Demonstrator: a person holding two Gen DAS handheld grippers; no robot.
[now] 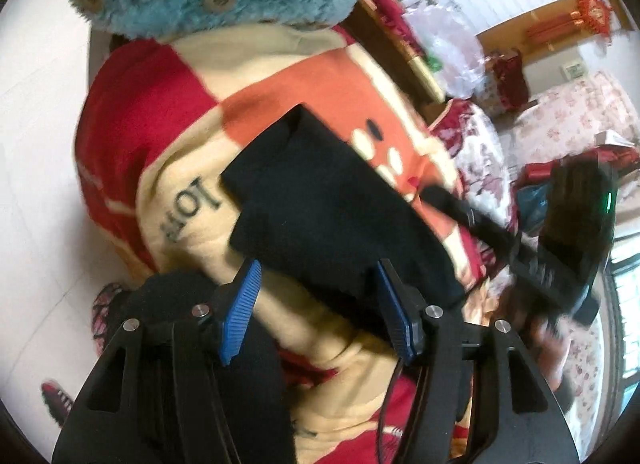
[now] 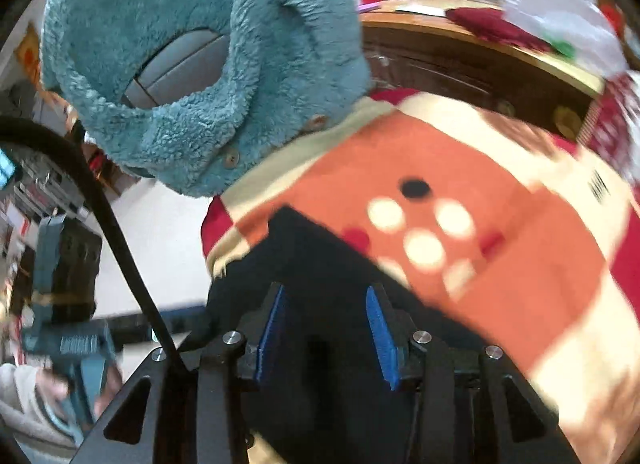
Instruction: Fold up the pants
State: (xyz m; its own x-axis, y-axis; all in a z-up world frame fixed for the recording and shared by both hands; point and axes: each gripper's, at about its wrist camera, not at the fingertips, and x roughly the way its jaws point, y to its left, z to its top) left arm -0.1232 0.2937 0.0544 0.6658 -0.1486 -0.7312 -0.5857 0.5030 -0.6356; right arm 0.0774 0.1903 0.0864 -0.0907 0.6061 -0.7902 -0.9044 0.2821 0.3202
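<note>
Each camera sits on its own gripper and looks forward and steeply down along the two blue-padded fingers, close above the blanket. Both views take in the black pants, the orange patch with cream dots and the teal fleece jacket at the blanket's far edge.

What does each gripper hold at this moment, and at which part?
Nothing. The left gripper stands open above the folded black fabric pants, pads not touching them. The right gripper is also open, nothing pinched between its blue pads.
</note>
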